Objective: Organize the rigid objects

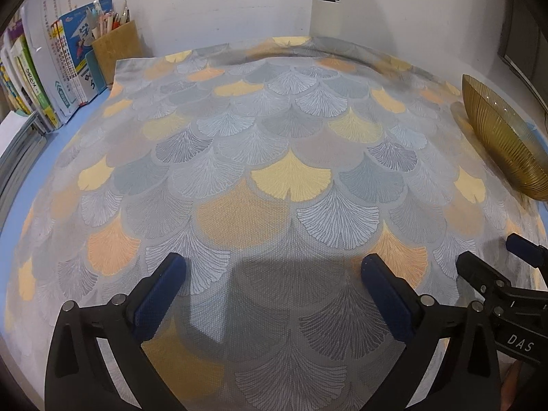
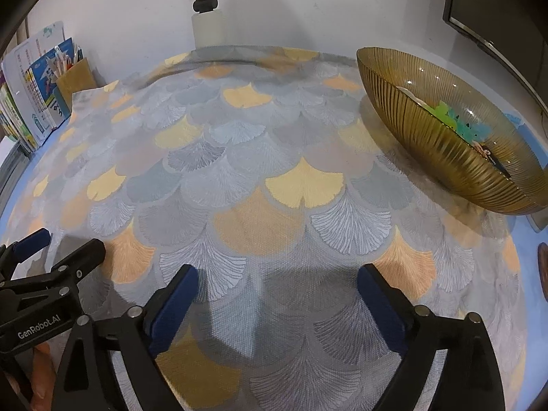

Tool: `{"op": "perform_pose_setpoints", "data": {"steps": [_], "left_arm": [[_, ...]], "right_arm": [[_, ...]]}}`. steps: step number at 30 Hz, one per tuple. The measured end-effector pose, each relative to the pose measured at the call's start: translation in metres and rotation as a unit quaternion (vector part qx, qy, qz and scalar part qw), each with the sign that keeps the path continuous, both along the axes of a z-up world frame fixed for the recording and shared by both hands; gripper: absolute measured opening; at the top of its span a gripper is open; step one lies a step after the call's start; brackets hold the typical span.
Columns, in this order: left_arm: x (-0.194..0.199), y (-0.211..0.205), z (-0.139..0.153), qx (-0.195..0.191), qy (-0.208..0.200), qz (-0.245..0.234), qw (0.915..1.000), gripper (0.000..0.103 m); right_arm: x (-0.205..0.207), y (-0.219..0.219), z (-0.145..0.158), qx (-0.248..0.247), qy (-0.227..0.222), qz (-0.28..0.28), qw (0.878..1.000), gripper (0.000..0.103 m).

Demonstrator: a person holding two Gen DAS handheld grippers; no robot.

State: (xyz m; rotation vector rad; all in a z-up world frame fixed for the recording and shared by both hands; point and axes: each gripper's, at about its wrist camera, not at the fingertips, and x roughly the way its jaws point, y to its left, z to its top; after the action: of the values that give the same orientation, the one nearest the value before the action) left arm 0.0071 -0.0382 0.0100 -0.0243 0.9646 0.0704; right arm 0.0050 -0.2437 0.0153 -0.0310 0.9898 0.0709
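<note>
An amber ribbed glass bowl (image 2: 455, 150) stands at the right on the leaf-patterned cloth (image 2: 274, 171). It holds a green and teal toy (image 2: 455, 120) and a dark flat item (image 2: 493, 159). The bowl also shows in the left wrist view (image 1: 503, 140). My left gripper (image 1: 274, 274) is open and empty, low over the cloth. My right gripper (image 2: 277, 286) is open and empty beside it. Each gripper shows in the other's view: the right one (image 1: 496, 270) at the right edge, the left one (image 2: 51, 250) at the left edge.
Books (image 1: 44, 78) and a brown pen holder (image 1: 116, 48) stand at the back left by the wall. A white post with a black clamp (image 2: 205, 17) stands at the back. A dark screen (image 2: 496, 10) hangs at the upper right. A brown round object (image 2: 543, 270) peeks at the right edge.
</note>
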Motion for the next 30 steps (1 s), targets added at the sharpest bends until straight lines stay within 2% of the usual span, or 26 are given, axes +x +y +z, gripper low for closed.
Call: {"op": "perform_pose_setpoints", "data": {"steps": [3,30], "left_arm": [[-0.0003,-0.0004,0.0004,0.0,0.0,0.0,1.0,0.102],[0.0002,-0.0005,0.0005,0.001,-0.001,-0.001,1.0,0.103]], "right_arm": [[0.0032,-0.0027,-0.0019,0.002,0.006,-0.006,1.0,0.103],[0.0037,-0.0031,-0.0027,0.001,0.007,-0.006,1.0,0.103]]}}
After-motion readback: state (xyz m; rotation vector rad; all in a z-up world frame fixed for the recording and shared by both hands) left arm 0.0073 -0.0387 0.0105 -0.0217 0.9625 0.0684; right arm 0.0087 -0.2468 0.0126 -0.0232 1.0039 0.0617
